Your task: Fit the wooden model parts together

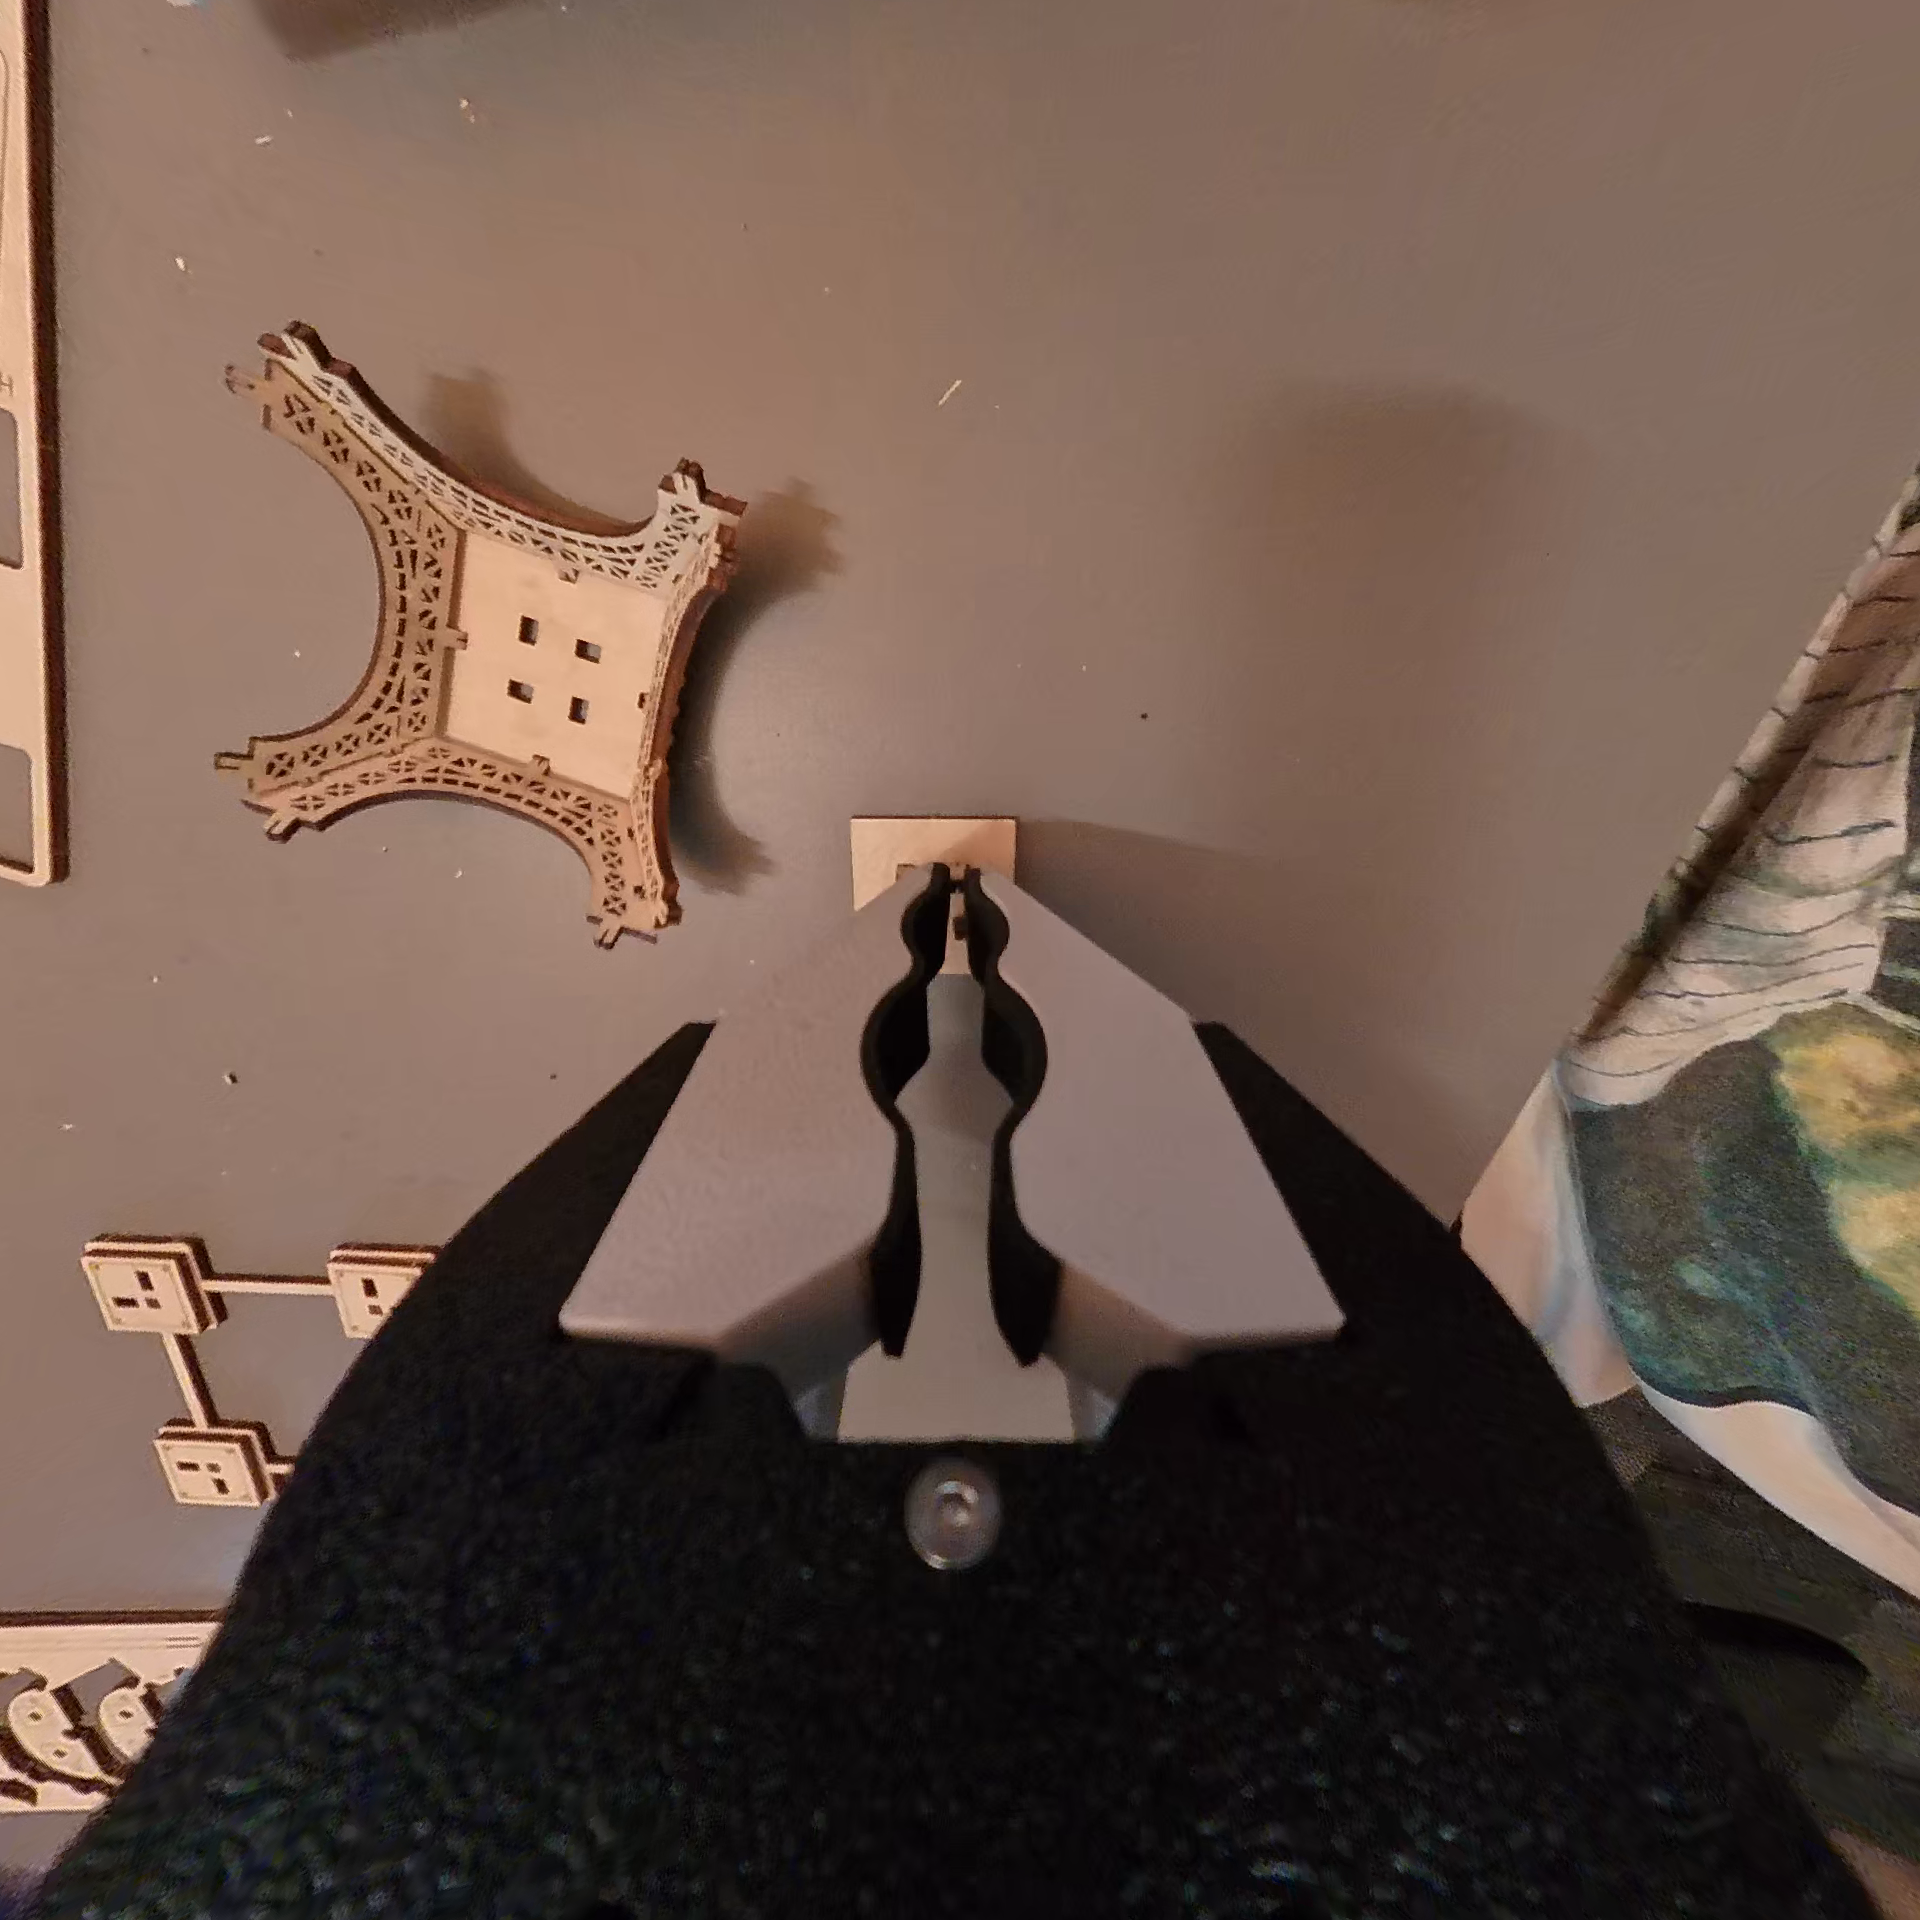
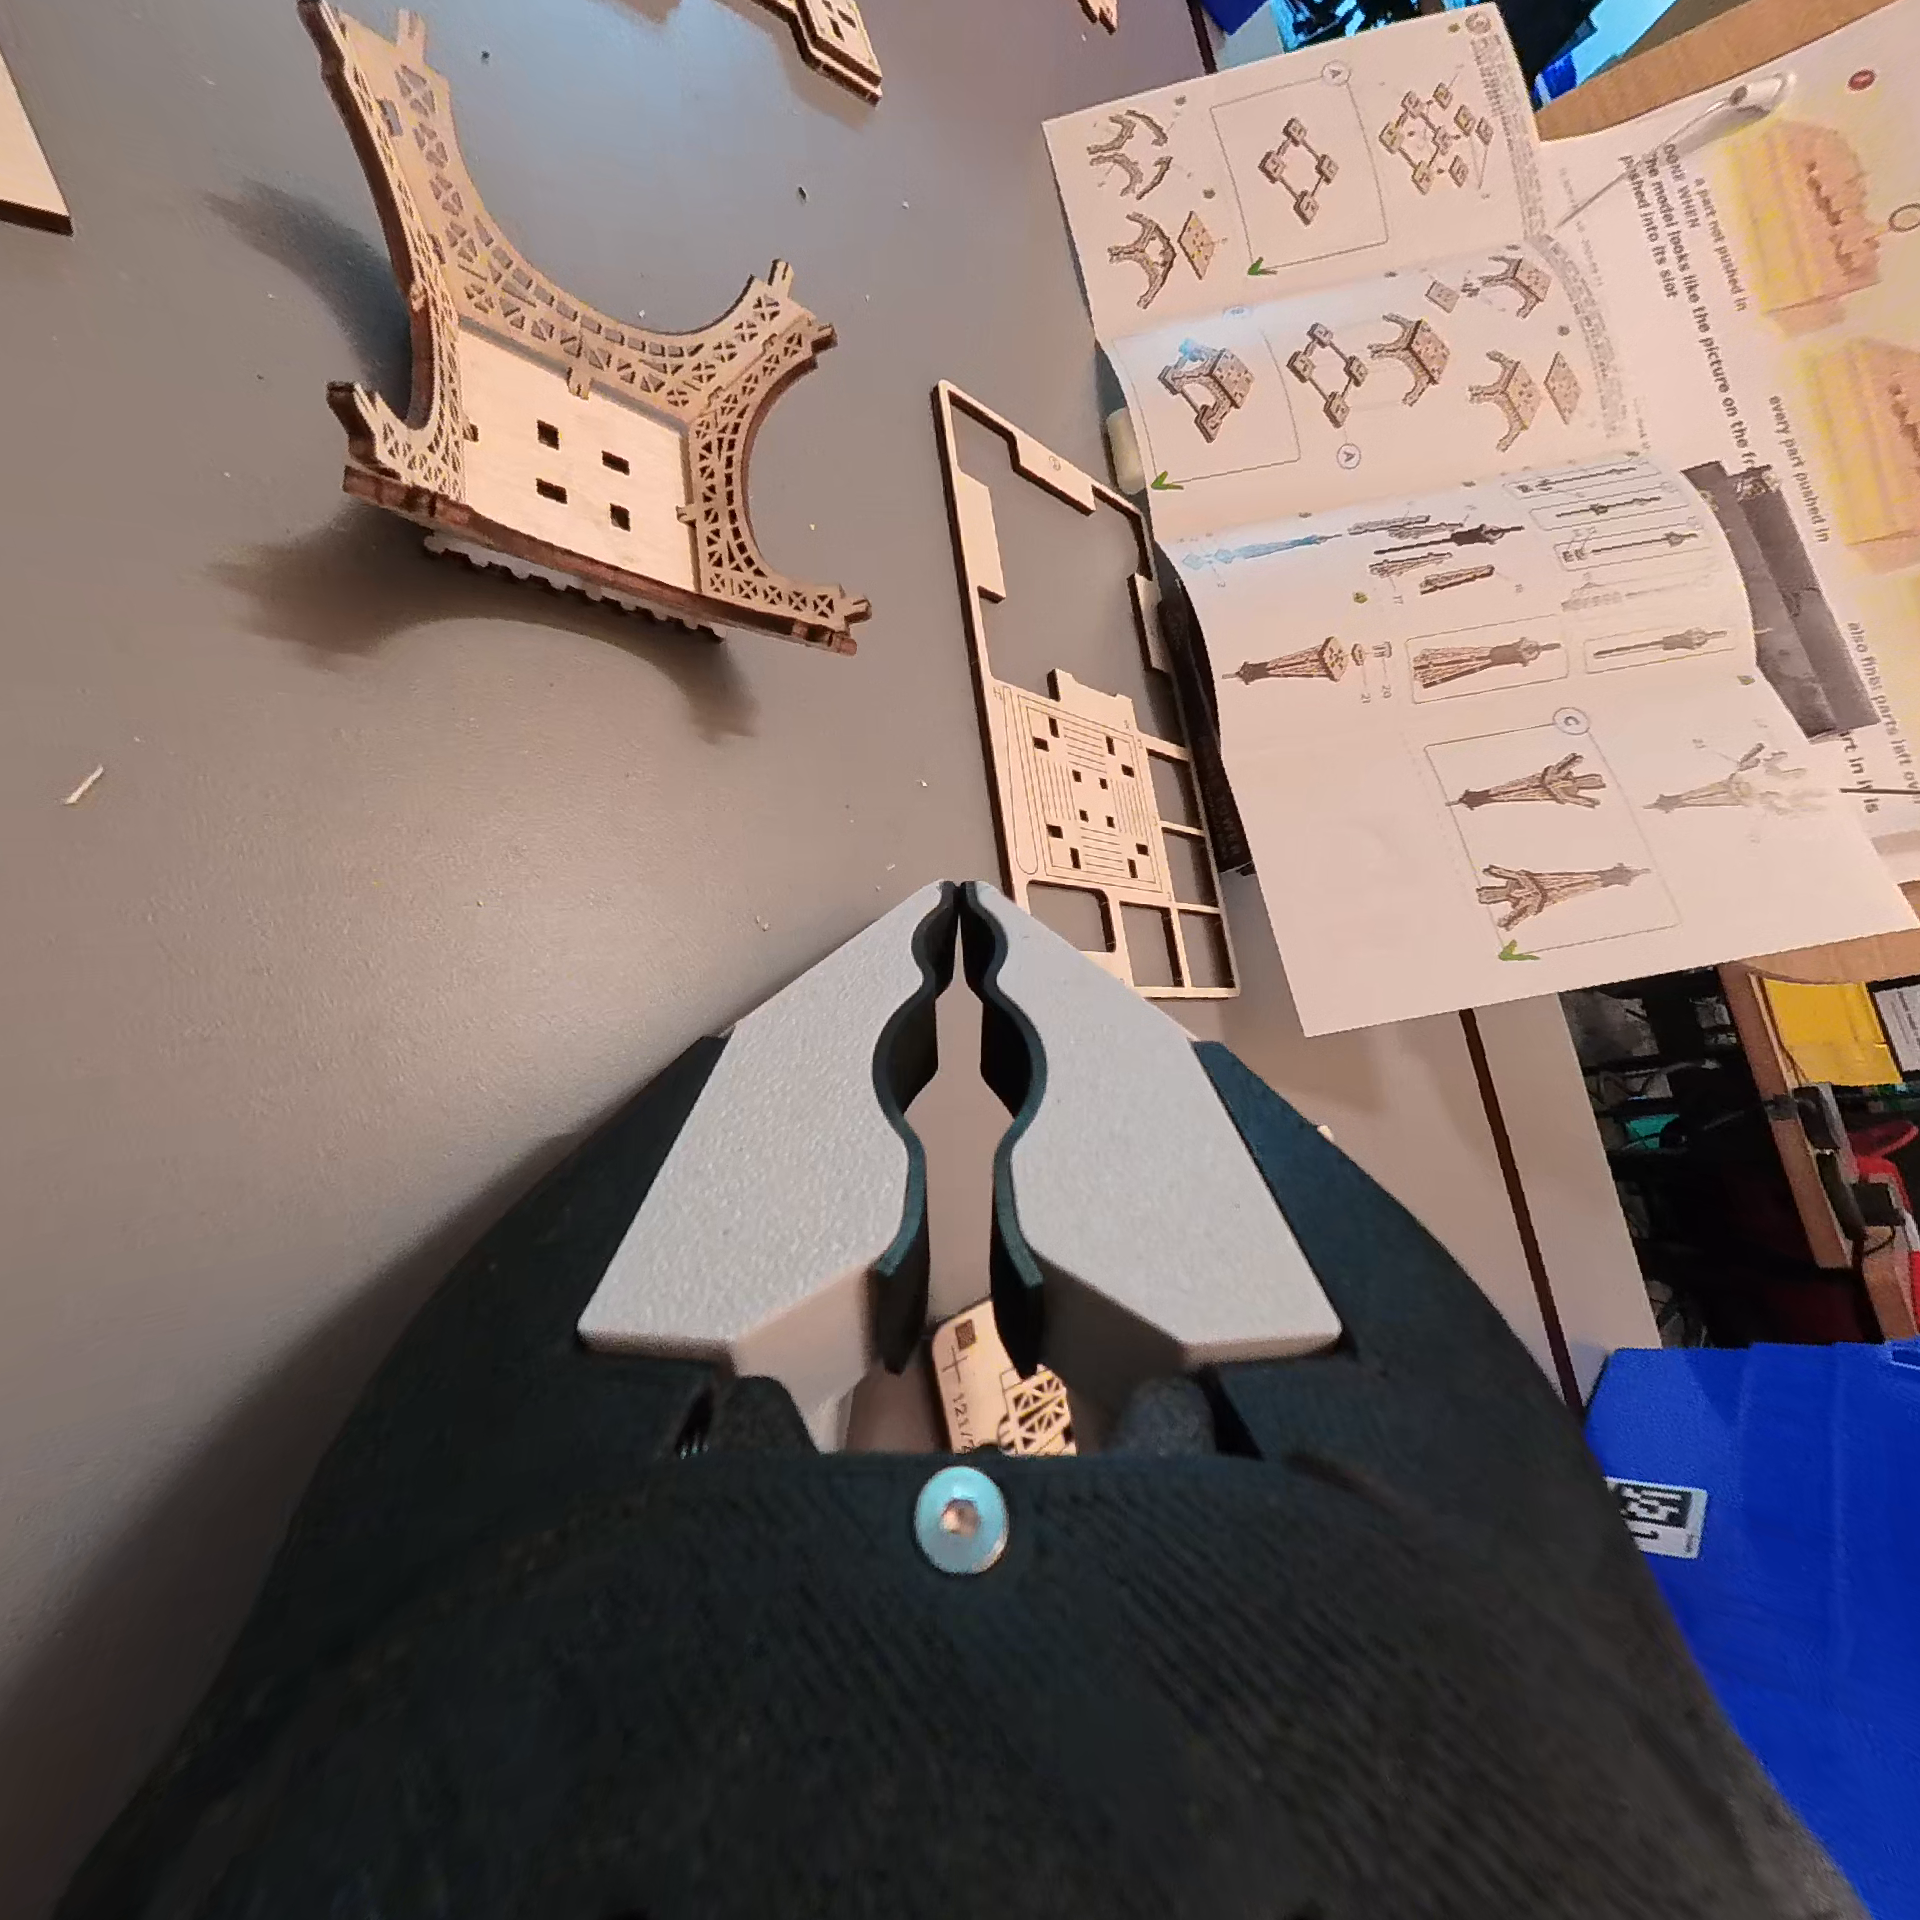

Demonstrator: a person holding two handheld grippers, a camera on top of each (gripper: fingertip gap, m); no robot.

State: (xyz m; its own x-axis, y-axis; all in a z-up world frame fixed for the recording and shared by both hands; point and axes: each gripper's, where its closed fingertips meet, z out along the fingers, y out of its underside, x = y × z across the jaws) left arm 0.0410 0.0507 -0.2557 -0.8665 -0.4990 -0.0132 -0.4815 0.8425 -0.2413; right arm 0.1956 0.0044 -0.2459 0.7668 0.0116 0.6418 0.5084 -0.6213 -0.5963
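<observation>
1. The left gripper (image 1: 958, 878) points down at the grey table (image 1: 1247, 312). Its fingers (image 1: 904, 1039) are closed at the tips on a small square wooden plate (image 1: 883, 847), which sits flat against the table just ahead of them.
2. Up and to the left of that plate, well apart from it, lies the tower base (image 1: 488, 623): four lattice legs joined around a square deck with four small slots.
3. At the left edge of the left wrist view are a square-cornered wooden frame part (image 1: 145, 1288) and parts of cut-out sheets (image 1: 31, 520).
4. The right gripper (image 2: 958, 894) hovers over the table with its fingers (image 2: 790, 1143) pressed together at the tips, nothing between them. A small wooden piece (image 2: 997, 1392) shows below, seen through the gap near the finger roots.
5. In the right wrist view the tower base (image 2: 582, 447) lies up and to the left. A mostly emptied wooden sheet (image 2: 1081, 790) lies ahead to the right, beside an unfolded instruction leaflet (image 2: 1455, 520).
6. A blue bin (image 2: 1766, 1558) sits past the table's right edge.
</observation>
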